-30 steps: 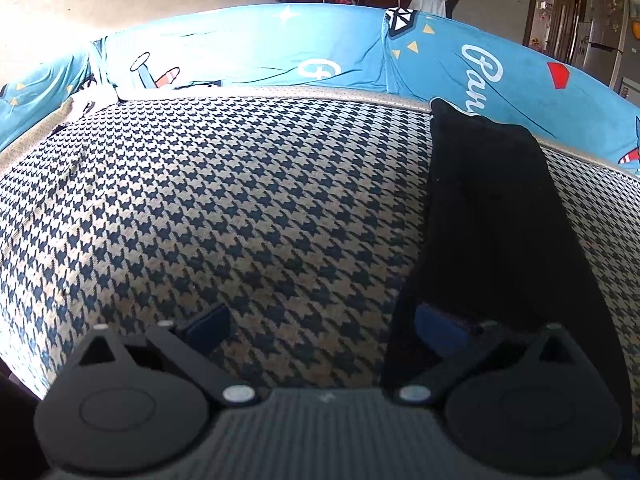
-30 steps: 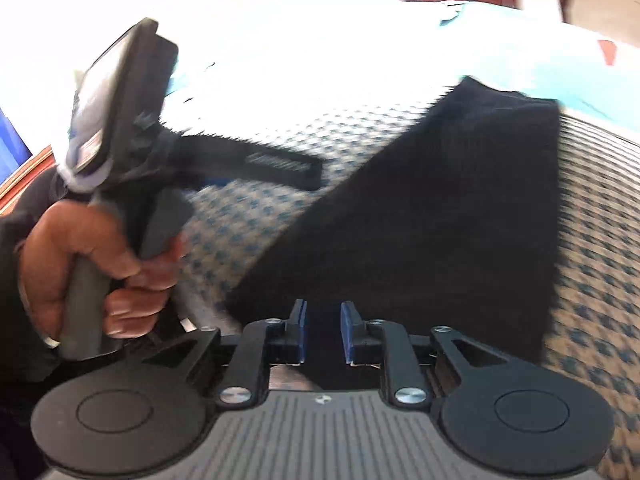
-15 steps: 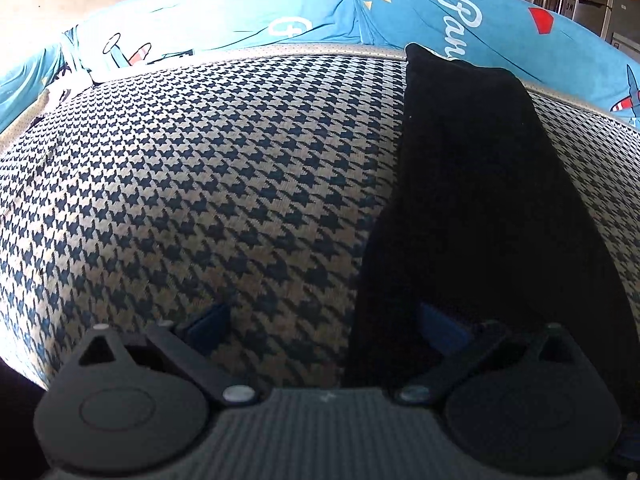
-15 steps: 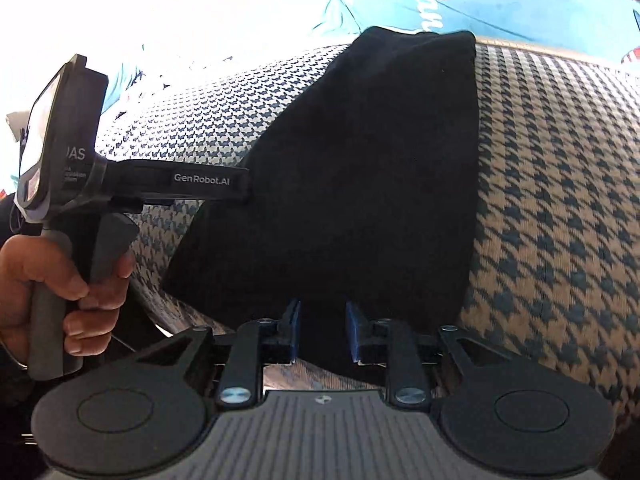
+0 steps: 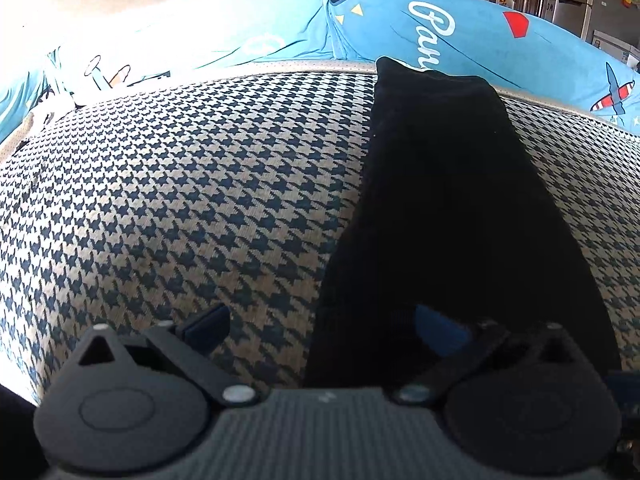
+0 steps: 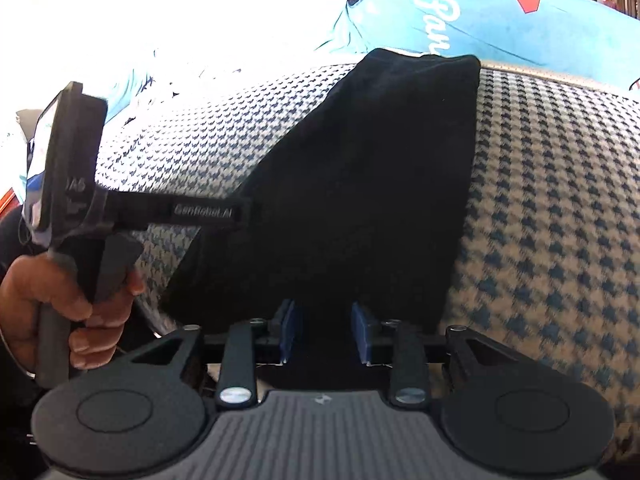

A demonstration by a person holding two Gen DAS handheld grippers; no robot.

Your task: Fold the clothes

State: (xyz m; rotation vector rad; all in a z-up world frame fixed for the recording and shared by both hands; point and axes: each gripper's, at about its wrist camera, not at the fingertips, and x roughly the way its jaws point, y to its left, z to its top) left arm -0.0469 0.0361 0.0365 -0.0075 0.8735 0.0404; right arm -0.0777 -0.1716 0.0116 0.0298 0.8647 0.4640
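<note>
I see the black garment [image 6: 360, 184] lying flat ahead of my right gripper [image 6: 326, 330], its near edge between the opening jaws. My left gripper [image 5: 320, 328] has jaws wide apart, straddling its left edge. Its body reads "GenRobot.AI". Beyond, a blue cushion [image 5: 460, 28] shows "Par".

My right gripper [image 6: 326, 330] is opening over the near edge of the black garment [image 6: 360, 184], which lies on the houndstooth cover [image 6: 552, 220]; my left hand [image 6: 44, 308] holds the other gripper alongside.
</note>
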